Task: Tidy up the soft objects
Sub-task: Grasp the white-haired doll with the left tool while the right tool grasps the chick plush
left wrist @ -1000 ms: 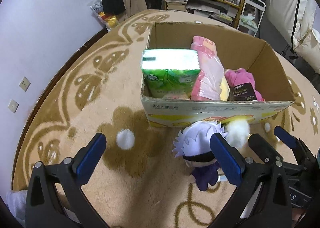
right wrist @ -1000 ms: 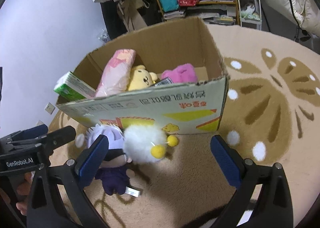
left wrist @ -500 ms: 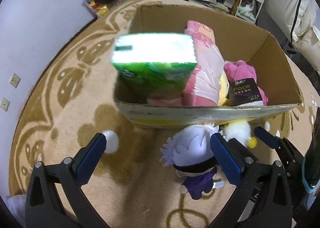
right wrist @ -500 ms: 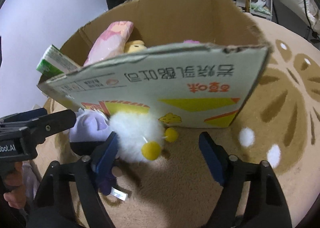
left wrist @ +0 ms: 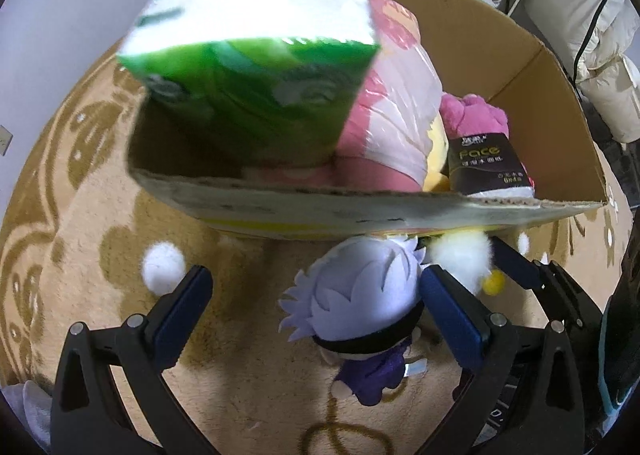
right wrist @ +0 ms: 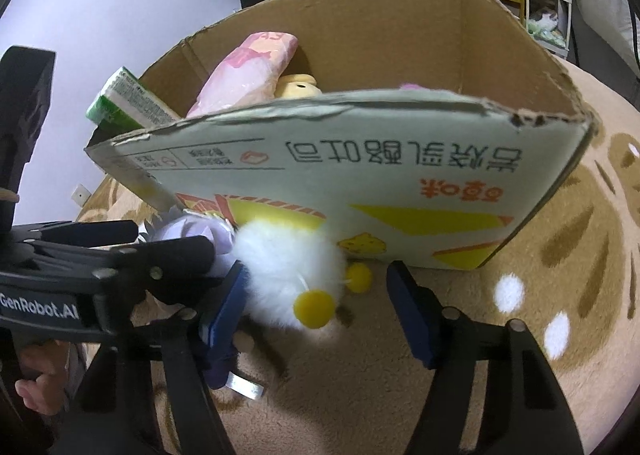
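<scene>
Two plush toys lie on the rug [left wrist: 248, 383] against the cardboard box [right wrist: 400, 183] front: a pale-haired doll [left wrist: 360, 295] and a white fluffy toy [right wrist: 288, 279]. Left gripper [left wrist: 316, 315] jaws stand wide apart around the doll. Right gripper [right wrist: 316, 303] jaws, just closing, straddle the fluffy toy, right pad clear.

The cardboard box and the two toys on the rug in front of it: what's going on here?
A person works two handheld grippers over toys lying against the cardboard box, which already holds soft things. The right gripper straddles the white fluffy toy, its jaws just closing, the right one not yet touching. The left gripper hangs open around the white-haired doll.
</scene>
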Action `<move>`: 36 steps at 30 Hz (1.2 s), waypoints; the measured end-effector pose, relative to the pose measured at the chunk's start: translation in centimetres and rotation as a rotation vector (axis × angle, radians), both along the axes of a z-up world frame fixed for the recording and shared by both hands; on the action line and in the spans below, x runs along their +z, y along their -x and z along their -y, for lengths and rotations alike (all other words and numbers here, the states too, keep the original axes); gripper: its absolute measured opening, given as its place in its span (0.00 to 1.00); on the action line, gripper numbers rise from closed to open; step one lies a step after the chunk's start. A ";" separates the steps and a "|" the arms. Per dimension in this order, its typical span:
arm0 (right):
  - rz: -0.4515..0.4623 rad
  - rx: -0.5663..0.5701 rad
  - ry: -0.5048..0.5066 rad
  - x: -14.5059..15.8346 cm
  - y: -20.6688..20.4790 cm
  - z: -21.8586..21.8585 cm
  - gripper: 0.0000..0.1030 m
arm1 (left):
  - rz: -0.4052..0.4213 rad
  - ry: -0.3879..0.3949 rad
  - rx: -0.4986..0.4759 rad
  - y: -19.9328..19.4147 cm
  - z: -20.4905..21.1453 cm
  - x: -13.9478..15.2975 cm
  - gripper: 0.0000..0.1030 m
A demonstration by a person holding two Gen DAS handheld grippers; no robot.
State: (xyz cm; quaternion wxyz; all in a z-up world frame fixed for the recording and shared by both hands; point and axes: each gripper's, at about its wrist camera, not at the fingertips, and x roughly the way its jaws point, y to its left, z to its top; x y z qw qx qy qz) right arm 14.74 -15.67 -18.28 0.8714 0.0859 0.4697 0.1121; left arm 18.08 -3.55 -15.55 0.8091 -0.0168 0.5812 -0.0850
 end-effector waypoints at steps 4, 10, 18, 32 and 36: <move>0.000 0.009 -0.001 -0.1 0.2 -0.7 0.69 | -0.009 -0.002 -0.013 -0.2 0.6 -0.6 0.99; -0.009 0.010 -0.013 -0.5 -0.1 -0.2 0.68 | -0.039 0.026 -0.005 -0.8 0.6 -1.4 0.87; -0.011 0.014 -0.003 -0.5 -0.1 -0.4 0.68 | -0.061 0.082 -0.040 -1.0 0.7 -1.8 0.46; 0.004 0.050 -0.069 -0.6 -0.5 -0.8 0.57 | -0.037 0.090 -0.059 0.7 -0.3 -0.8 0.39; -0.005 0.069 -0.120 -1.0 -0.7 -1.1 0.35 | 0.000 0.077 -0.073 1.3 -0.7 -0.1 0.39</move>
